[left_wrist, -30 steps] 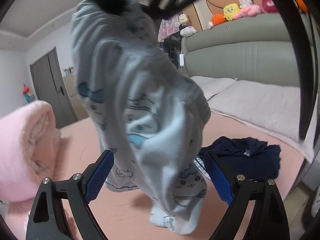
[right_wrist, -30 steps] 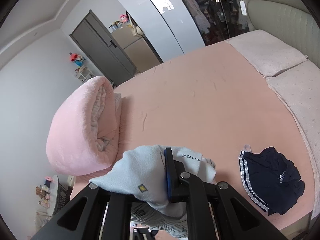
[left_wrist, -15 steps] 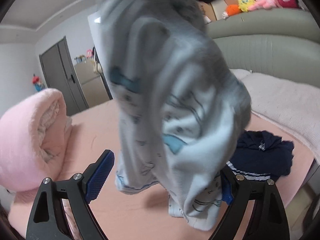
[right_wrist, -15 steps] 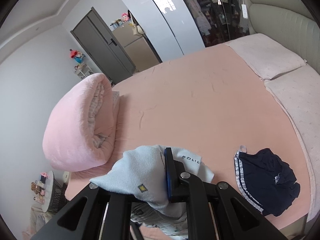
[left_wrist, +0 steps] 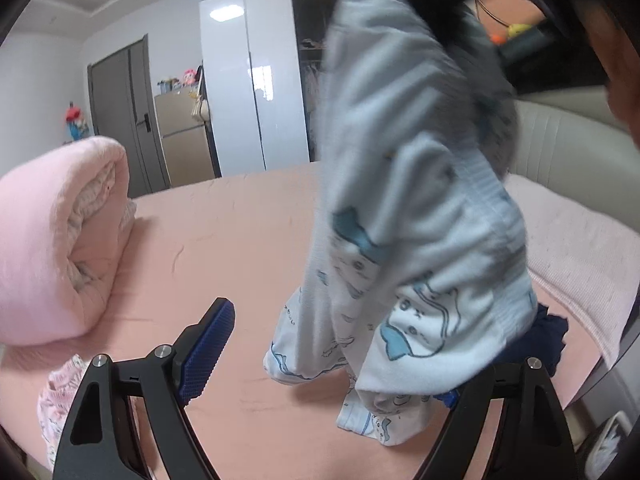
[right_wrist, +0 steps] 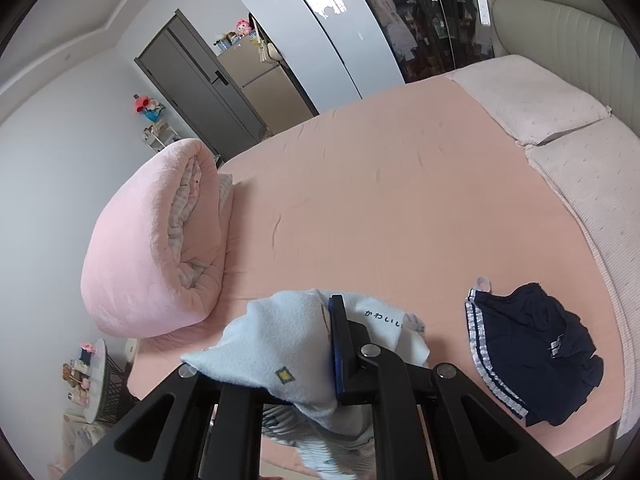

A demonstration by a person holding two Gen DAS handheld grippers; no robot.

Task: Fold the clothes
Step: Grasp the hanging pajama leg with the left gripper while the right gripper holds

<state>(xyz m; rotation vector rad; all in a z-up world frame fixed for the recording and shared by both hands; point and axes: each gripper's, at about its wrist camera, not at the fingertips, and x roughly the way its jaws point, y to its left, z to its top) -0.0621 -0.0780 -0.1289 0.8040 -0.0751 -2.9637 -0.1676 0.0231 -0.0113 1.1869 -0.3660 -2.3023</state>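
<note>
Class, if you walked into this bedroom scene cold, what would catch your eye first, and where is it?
First, the pale blue cartoon-print garment dangling over the pink bed, pinched at its top by the right gripper. Next, the fat rolled pink blanket at the bed's left edge, and the navy skirt lying crumpled near the right.

Your frames were evenly lit, with ceiling-light glare on the glossy wardrobe (left_wrist: 256, 80). The hanging garment (left_wrist: 408, 208) was motion-blurred. Fisheye bending darkened all edges.
</note>
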